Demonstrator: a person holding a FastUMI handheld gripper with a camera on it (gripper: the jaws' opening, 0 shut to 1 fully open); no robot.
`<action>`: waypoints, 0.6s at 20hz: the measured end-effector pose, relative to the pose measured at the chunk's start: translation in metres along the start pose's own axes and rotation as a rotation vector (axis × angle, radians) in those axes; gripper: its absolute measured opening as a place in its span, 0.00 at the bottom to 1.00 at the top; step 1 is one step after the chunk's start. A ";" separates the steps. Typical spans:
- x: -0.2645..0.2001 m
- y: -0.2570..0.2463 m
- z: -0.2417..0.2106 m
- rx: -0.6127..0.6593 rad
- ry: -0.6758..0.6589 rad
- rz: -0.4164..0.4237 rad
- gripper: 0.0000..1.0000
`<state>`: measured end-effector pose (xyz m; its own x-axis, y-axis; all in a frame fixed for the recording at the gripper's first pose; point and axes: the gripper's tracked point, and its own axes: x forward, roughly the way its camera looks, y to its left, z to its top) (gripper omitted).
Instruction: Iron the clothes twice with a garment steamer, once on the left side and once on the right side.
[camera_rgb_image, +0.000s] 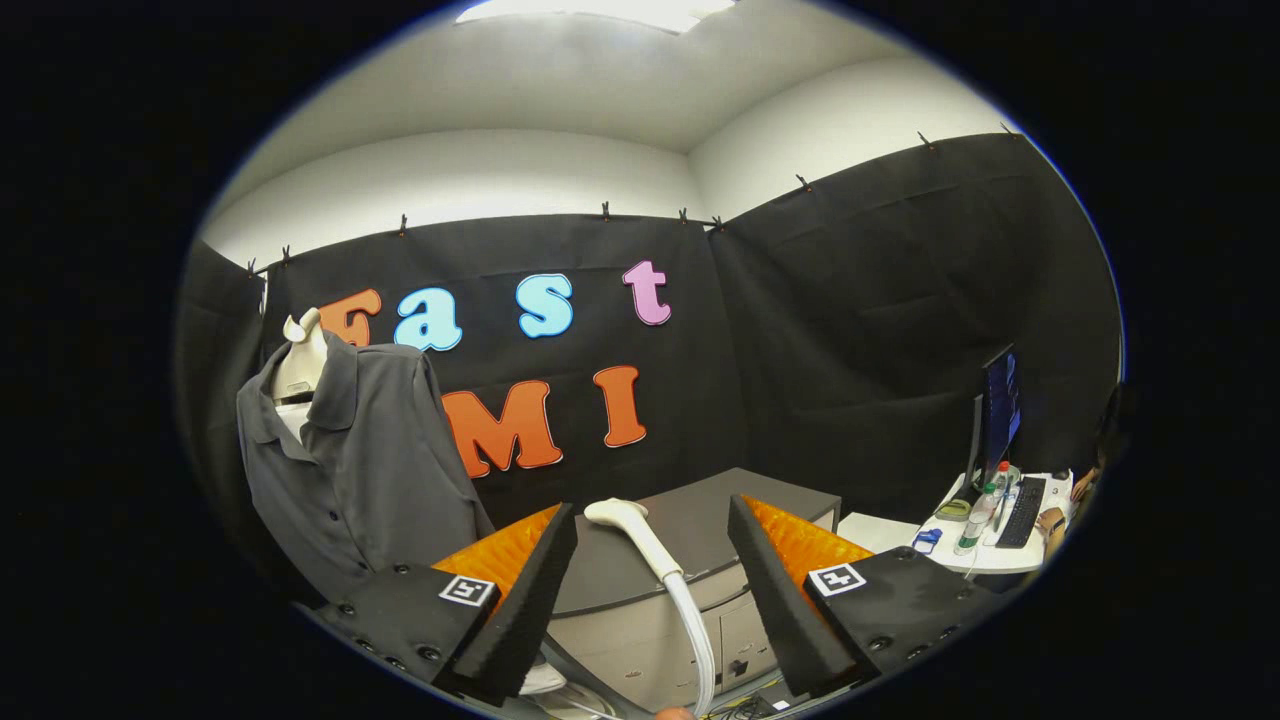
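In the gripper view the claw (650, 590) stands wide open with nothing in it. The garment steamer (640, 535) is the landmark: its white head and handle rise between the two fingers, over the grey table (700, 510), its hose (700, 640) dropping below. It looks light, hard and smooth, likely slippery; the straight handle under the head seems the best hold. The soft, limp grey shirt (360, 460) hangs on a mannequin well left of the steamer.

Monitor (998, 410), keyboard (1021, 511) and bottle (975, 520) share a white desk (880, 532).
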<state>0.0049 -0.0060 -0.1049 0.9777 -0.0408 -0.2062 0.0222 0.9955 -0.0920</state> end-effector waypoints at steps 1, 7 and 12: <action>0.003 -0.001 -0.001 -0.005 0.005 0.002 0.98; 0.050 -0.005 -0.024 -0.036 0.080 0.031 0.98; 0.126 -0.009 -0.062 -0.097 0.176 0.075 0.98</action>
<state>0.1149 -0.0252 -0.1901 0.9241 0.0101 -0.3819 -0.0777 0.9837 -0.1620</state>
